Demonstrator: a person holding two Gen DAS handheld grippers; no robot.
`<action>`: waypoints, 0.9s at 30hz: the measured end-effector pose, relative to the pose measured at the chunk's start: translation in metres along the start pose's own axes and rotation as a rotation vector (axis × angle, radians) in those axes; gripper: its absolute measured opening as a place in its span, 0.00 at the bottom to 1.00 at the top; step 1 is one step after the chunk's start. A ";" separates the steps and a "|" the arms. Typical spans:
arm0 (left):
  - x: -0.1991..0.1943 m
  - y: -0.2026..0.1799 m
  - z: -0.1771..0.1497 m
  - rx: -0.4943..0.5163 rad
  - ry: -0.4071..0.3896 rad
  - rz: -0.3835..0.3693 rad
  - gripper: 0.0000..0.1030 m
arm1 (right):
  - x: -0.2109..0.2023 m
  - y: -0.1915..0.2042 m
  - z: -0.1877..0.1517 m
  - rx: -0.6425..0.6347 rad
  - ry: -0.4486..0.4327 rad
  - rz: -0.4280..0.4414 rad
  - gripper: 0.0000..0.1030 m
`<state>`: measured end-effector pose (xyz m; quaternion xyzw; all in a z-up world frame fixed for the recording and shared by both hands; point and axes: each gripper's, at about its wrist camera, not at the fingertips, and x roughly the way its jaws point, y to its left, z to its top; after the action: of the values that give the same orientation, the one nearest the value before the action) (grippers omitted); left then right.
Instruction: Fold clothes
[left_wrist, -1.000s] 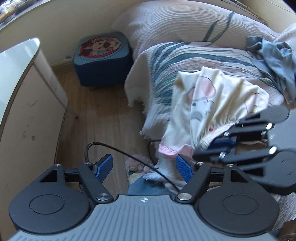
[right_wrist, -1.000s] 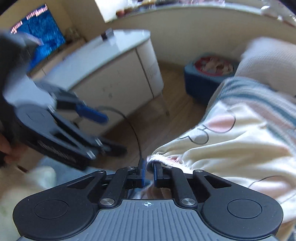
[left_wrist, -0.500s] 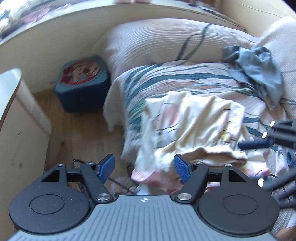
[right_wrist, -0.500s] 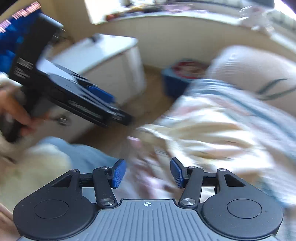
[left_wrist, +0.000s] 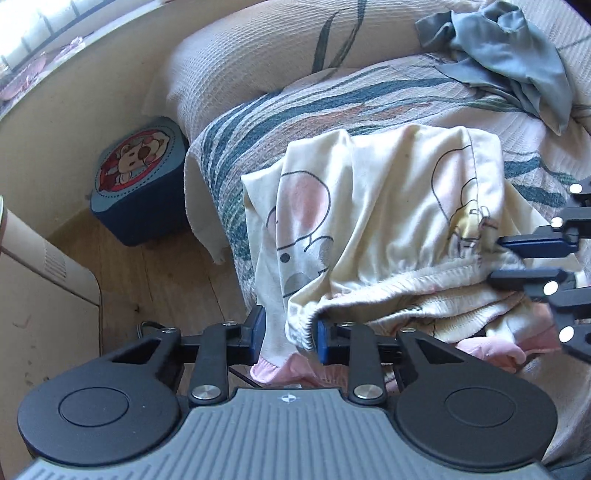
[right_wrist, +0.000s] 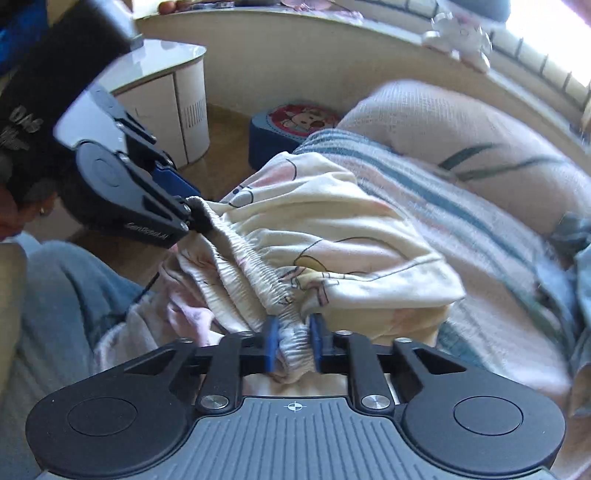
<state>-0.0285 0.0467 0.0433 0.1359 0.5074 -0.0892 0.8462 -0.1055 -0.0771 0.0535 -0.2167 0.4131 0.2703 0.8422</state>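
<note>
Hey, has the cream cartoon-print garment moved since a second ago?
Yes. The cream garment went from hanging off the edge, bunched up, to spread flatter across the striped blanket.

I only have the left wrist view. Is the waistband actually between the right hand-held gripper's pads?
Observer: Yes. In the right wrist view, the cream garment's elastic waistband is bunched between the pads of the right hand-held gripper.
Operator: How does my left one look from that side?
Observer: The left hand-held gripper is pinched on the other end of that waistband, up and to the left.
Operator: What is below it?
Observer: A leg in blue jeans, beside the pile.
</note>
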 end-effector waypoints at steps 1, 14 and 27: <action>0.000 0.001 -0.001 0.001 0.012 0.002 0.25 | -0.003 -0.002 -0.003 0.000 0.000 -0.007 0.13; 0.019 0.009 -0.017 -0.069 0.131 -0.016 0.57 | 0.001 -0.011 -0.040 0.198 0.035 -0.031 0.13; 0.015 -0.001 -0.021 -0.032 0.132 0.057 0.75 | 0.004 -0.018 -0.044 0.316 0.014 -0.022 0.14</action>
<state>-0.0392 0.0520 0.0204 0.1423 0.5592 -0.0479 0.8153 -0.1172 -0.1158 0.0284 -0.0876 0.4540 0.1912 0.8658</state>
